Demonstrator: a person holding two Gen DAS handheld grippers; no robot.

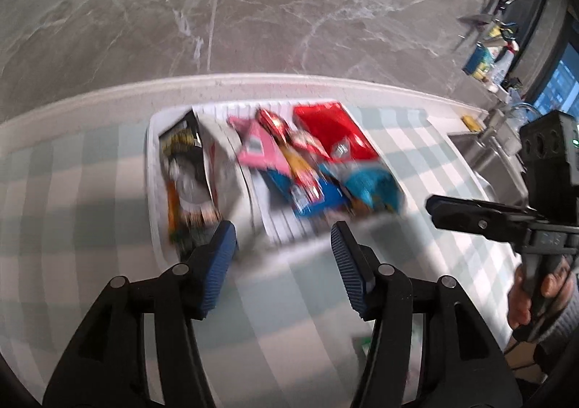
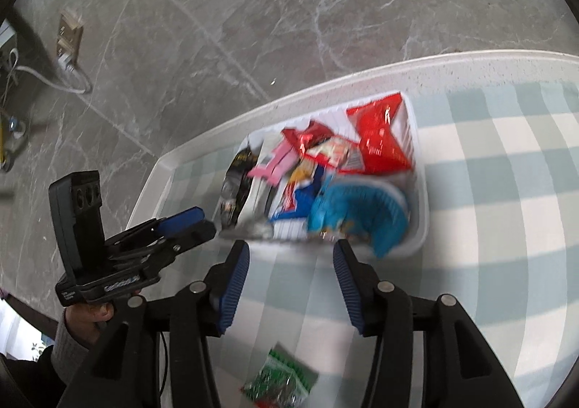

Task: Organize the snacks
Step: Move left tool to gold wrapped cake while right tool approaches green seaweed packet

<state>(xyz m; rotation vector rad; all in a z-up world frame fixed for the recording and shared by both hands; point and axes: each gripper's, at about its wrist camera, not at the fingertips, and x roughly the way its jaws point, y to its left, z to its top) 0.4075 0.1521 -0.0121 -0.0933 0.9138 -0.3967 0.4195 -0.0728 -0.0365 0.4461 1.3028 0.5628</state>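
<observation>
A white tray [image 1: 153,191] on the checked tablecloth holds several snack packs: a black pack [image 1: 184,169], a pink pack [image 1: 258,147], a red bag [image 1: 336,133] and a blue bag [image 1: 372,183]. The tray [image 2: 421,198] shows in the right wrist view too, with the red bag [image 2: 380,140] and blue bag [image 2: 354,212]. A green snack packet [image 2: 280,381] lies on the cloth below the right gripper. My left gripper [image 1: 284,267] is open and empty before the tray. My right gripper [image 2: 291,285] is open and empty. Both views are blurred.
The table's white edge [image 1: 253,82] runs behind the tray, with grey marble floor beyond. A sink and cluttered counter [image 1: 488,57] stand at the far right. A wall socket with a cable [image 2: 68,42] is at the left on the floor side.
</observation>
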